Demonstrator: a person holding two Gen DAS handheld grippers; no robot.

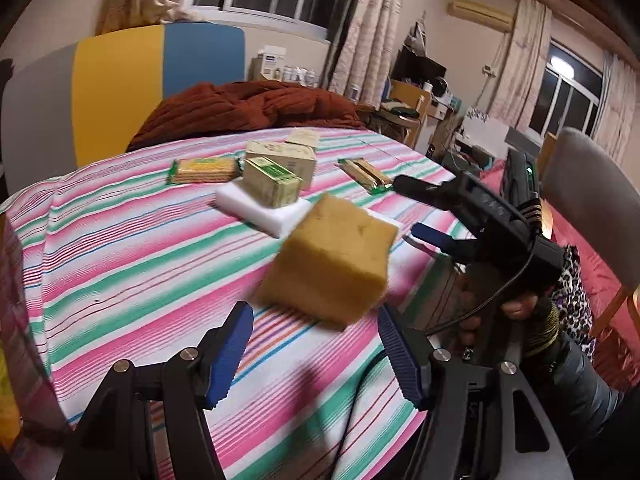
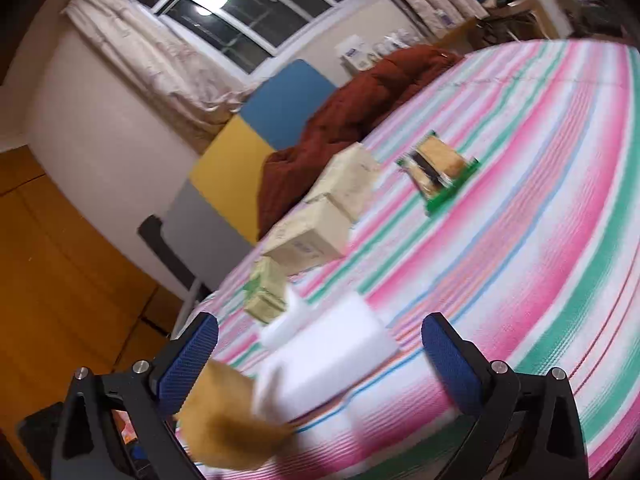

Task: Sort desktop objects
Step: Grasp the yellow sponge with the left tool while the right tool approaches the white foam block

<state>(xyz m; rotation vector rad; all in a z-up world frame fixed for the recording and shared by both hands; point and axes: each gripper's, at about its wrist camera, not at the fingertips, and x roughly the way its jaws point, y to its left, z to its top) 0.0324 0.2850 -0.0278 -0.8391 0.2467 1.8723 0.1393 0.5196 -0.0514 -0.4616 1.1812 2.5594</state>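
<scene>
Left wrist view: your left claw (image 1: 316, 356) gapes empty behind yellow sponge (image 1: 332, 260); right claw (image 1: 408, 210) wide. Next: close on sponge.

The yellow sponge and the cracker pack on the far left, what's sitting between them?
In the left wrist view, a white foam block with a green-printed box on it lies between the yellow sponge and the cracker pack.

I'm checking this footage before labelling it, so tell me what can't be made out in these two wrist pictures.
- Yellow sponge: motion-blurred in both views; whether it rests on the striped cloth is unclear.
- White foam block: smeared in the right wrist view, partly hidden by the sponge in the left.
- Green carton: print too small to read.
- Right gripper: its handle is covered by the hand.
</scene>
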